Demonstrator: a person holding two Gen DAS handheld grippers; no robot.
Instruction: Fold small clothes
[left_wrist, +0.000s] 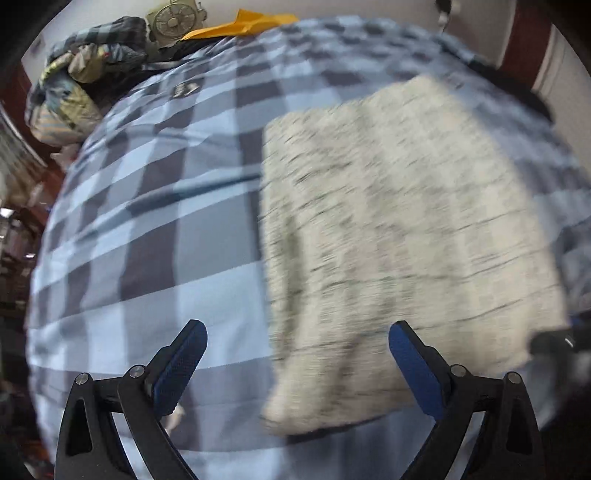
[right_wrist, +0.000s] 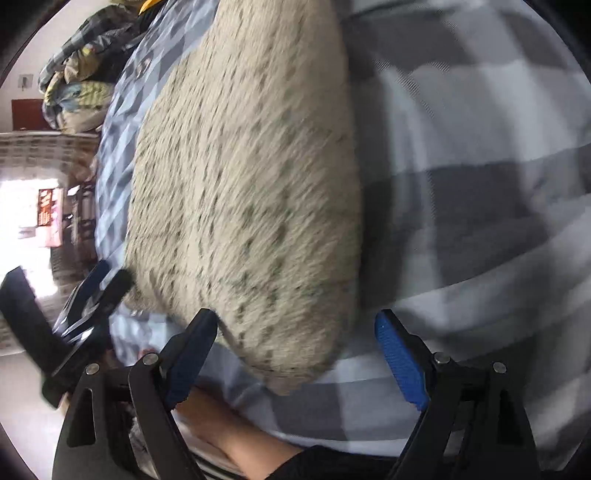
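Left wrist view: folded beige knit (left_wrist: 399, 240) lies flat on checked bedding (left_wrist: 147, 229), long axis 12-to-6. Left gripper (left_wrist: 297, 347) tilted down, jaws wide, empty. Right gripper (right_wrist: 295, 339) likewise gaping, empty, over the knit's 6 o'clock corner.

Cream speckled cloth on a blue-and-grey checked bedcover

The folded garment (left_wrist: 399, 236) is cream with dark grey flecks; the bedcover (left_wrist: 155, 229) under it shows pale blue, white and slate grey checks. Both the left gripper (left_wrist: 297, 349) and the right gripper (right_wrist: 295, 339) are black with textured blue pads. In the upper left of the left wrist view sits a bundle of bedding (left_wrist: 85, 81) in grey plaid with yellow and teal patches, and an orange-yellow sheet (left_wrist: 247, 24) lies at the top centre.
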